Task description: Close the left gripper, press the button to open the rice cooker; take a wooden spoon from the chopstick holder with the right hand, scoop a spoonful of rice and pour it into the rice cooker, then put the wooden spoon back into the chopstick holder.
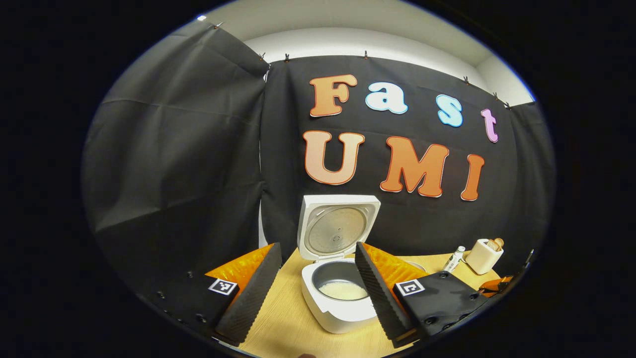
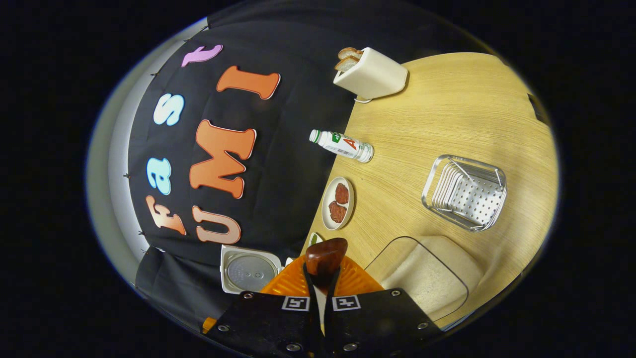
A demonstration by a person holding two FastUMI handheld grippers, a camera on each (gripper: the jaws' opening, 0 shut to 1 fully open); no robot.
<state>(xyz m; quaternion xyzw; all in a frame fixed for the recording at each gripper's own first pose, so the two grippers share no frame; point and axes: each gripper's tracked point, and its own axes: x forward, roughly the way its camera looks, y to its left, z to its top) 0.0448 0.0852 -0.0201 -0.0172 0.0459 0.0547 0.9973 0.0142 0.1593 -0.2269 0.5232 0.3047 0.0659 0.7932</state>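
Now, step in hand: the rice cooker [image 1: 338, 293] stands with its lid [image 1: 337, 232] up and rice lying in the inner pot [image 1: 343, 283], and the right gripper [image 2: 322, 278] carries the wooden spoon [image 2: 325, 256]; I judge the pour is at or near its end, with the return of the spoon to come.
Right fingers: pressed together on the spoon's handle, whose rounded wooden end stands up between them; the bowl end is hidden, so whether it holds rice I cannot tell.
Left fingers: the left gripper [image 1: 318, 293] stands wide apart, grasping nothing, with the cooker's pot seen between its two fingers.
Rice supply: a clear tub of rice [image 2: 427, 278] sits on the table [image 2: 462, 114] just beside the right gripper.
Chopstick holder: the perforated metal holder [image 2: 464, 193] stands farther along the table, well apart from the cooker, with a bare stretch of wood between it and the tub.
Next move: as I judge it, swing the spoon away from the cooker, cross over the tub and lower it into the holder's open top.
Edges: the holder's wire rim and the tub's lip are the things to clear; the raised lid stands close behind the pot.
Open room: the plate [image 2: 339, 203], the bottle [image 2: 343, 145] and the toaster [image 2: 370, 74] line the cloth wall, off the likely path.
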